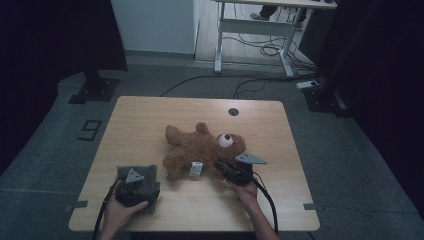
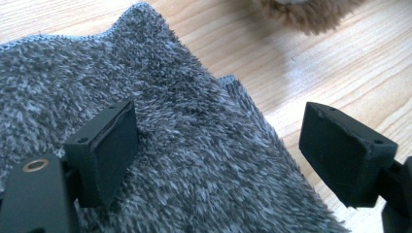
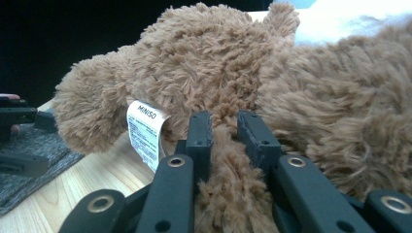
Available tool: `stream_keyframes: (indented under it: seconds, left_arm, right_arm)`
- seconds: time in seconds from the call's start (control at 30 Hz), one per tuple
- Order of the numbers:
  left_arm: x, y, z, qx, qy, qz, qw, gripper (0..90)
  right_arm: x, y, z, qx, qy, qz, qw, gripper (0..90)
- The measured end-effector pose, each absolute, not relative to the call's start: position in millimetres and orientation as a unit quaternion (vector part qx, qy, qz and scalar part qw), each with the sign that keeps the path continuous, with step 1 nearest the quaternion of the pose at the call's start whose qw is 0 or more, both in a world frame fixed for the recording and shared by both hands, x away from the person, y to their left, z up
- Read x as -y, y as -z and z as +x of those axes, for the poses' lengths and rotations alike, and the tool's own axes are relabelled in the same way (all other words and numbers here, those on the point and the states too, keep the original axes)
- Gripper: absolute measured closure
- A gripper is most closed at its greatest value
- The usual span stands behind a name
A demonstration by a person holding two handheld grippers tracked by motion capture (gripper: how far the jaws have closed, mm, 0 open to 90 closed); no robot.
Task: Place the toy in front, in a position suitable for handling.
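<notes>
Right tool is clenched on a tuft of the brown teddy bear, pinching plush at the bear's near edge, close to its white sewn-in label. The bear lies sprawled about the middle of the bench, its head toward the right. My left tool is released, jaws spread wide, hovering just over the grey fleece cloth, which sits to the left of the bear, near but apart from it, at the bench's front edge.

As I read it, the step in hand is taking hold of the cloth while the bear is held steady. To do it well I'd lower the left tool until both pads sink into the pile, then close over a raised fold near the cloth's bear-side edge (a flat patch would likely slip out of the pads). I'd keep the right grip as it is; only a thin tuft is caught, so a hard pull might lose it. Once the cloth is gripped, I'd lift it clear of the bench before carrying it toward the bear.
</notes>
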State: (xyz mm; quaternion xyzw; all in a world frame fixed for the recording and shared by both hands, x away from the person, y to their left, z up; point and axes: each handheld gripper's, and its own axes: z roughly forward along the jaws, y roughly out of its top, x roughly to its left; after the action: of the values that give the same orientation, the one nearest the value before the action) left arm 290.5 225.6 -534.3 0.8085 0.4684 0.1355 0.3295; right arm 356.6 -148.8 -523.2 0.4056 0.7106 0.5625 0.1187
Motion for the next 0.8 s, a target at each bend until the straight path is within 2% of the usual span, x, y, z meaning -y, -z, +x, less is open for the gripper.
stream_keyframes:
  seconds: [0.23, 0.37, 0.43, 0.47, 0.5, 0.6, 0.63, 0.67, 0.7, 0.8]
  left_arm:
    - [-214.8, 540.4, 288.2, -0.456, -0.172, 0.821, 0.297, 14.6]
    - [-216.3, 540.2, 288.1, -0.461, -0.180, 0.817, 0.298, 20.0]
    - [-218.6, 539.8, 288.1, -0.462, -0.184, 0.814, 0.299, 27.6]
    - [-219.5, 539.6, 287.9, -0.464, -0.187, 0.812, 0.300, 27.6]
    - [-220.8, 539.4, 287.7, -0.465, -0.191, 0.810, 0.301, 36.5]
    - [-224.0, 539.1, 287.2, -0.464, -0.202, 0.808, 0.303, 50.9]
    - [-224.4, 539.2, 286.8, -0.462, -0.206, 0.807, 0.304, 50.9]
    - [-224.3, 539.1, 286.4, -0.460, -0.209, 0.807, 0.304, 56.0]
    - [-223.6, 538.8, 286.0, -0.458, -0.213, 0.809, 0.301, 66.3]
    - [-220.7, 537.8, 285.6, -0.451, -0.214, 0.811, 0.306, 73.1]
  right_arm:
    - [149.6, 523.1, 356.3, -0.711, -0.562, 0.406, 0.119, 74.8]
    - [150.3, 523.5, 356.5, -0.710, -0.562, 0.407, 0.119, 74.6]
    - [150.3, 523.7, 356.3, -0.710, -0.562, 0.407, 0.120, 74.4]
    - [150.3, 523.7, 356.3, -0.710, -0.562, 0.407, 0.120, 74.4]
    - [150.4, 523.7, 356.3, -0.710, -0.562, 0.407, 0.120, 74.3]
    - [150.7, 524.0, 356.3, -0.709, -0.562, 0.409, 0.119, 74.1]
    - [150.7, 524.0, 356.3, -0.709, -0.562, 0.409, 0.119, 74.1]
    - [150.9, 524.0, 356.3, -0.709, -0.562, 0.410, 0.118, 74.1]
    - [151.3, 523.8, 356.2, -0.709, -0.562, 0.410, 0.118, 73.9]
    - [152.3, 523.4, 356.7, -0.708, -0.562, 0.409, 0.119, 73.8]
